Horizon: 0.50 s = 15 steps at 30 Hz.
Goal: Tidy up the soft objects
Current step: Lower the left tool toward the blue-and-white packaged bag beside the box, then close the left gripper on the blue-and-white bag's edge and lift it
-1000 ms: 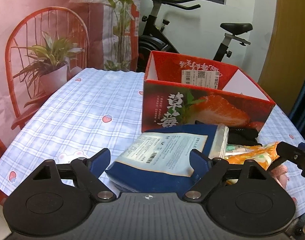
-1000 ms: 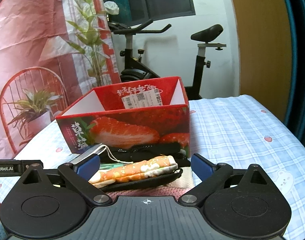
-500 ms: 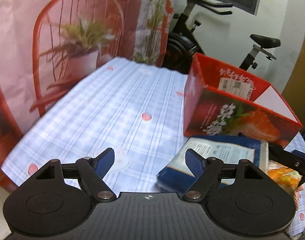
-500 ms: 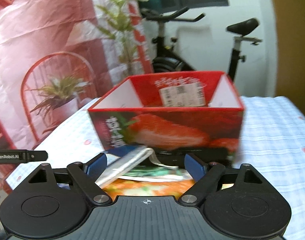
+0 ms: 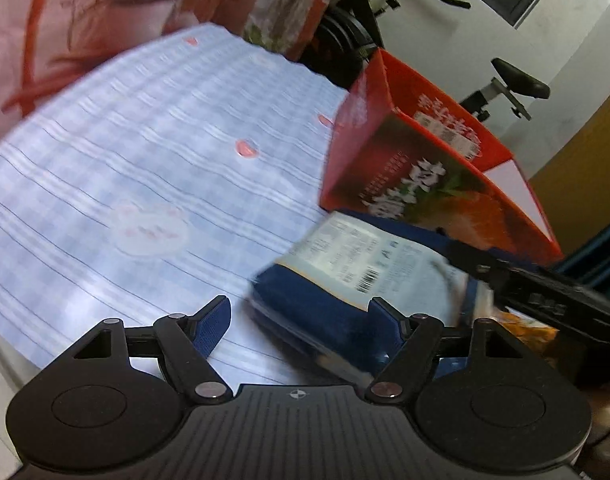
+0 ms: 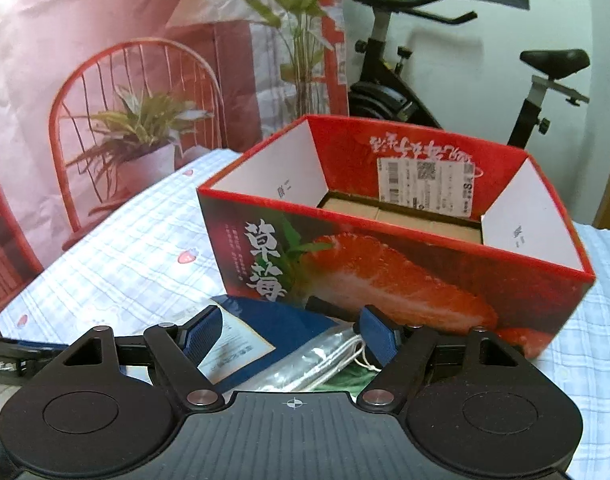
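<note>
The left gripper hangs over the near edge of the checked blue tablecloth, its blue pads spread; only the corner of the blue packet reaches in by the right pad, and whether it touches cannot be told through the blur; nothing is pinched. The right gripper points at the red strawberry box, its jaws closing; the blue packet and a clear plastic pouch with white cords lie between and below its pads, which do not yet press on them. The packet lies flat on the cloth, label up, just in front of the box's near wall; an orange patterned cloth shows beside it at the left view's right edge. The box stands open, showing a cardboard floor. Behind the table stand an exercise bike and a printed backdrop of a red chair and potted plant.
</note>
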Tool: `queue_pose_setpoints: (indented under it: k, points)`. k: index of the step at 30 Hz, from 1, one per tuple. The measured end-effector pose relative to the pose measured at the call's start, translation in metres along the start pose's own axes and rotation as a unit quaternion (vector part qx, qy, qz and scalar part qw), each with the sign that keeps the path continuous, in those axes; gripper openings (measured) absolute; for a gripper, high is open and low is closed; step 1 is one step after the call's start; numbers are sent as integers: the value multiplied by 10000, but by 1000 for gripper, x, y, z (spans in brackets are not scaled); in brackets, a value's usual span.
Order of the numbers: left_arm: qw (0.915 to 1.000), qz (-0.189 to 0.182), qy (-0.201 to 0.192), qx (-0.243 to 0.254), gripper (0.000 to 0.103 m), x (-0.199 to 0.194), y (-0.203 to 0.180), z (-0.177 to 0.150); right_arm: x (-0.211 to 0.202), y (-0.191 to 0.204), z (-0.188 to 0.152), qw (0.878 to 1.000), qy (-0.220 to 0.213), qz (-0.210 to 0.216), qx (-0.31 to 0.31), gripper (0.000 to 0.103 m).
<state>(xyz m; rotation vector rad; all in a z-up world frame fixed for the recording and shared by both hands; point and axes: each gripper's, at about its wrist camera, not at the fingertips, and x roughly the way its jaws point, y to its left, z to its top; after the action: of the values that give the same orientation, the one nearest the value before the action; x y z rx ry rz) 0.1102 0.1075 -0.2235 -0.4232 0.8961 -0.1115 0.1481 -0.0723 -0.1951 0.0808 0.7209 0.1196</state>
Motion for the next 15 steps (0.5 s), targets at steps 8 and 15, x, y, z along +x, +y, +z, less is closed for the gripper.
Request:
queue_pose_setpoints:
  k: [8, 15]
  points:
    - [9964, -352, 488, -604, 77, 31, 3, -6, 19, -4, -6, 9990, 393, 152, 146, 73]
    - [9982, -206, 381, -422, 74, 46, -3, -6, 19, -8, -22, 9974, 519, 373, 327, 64]
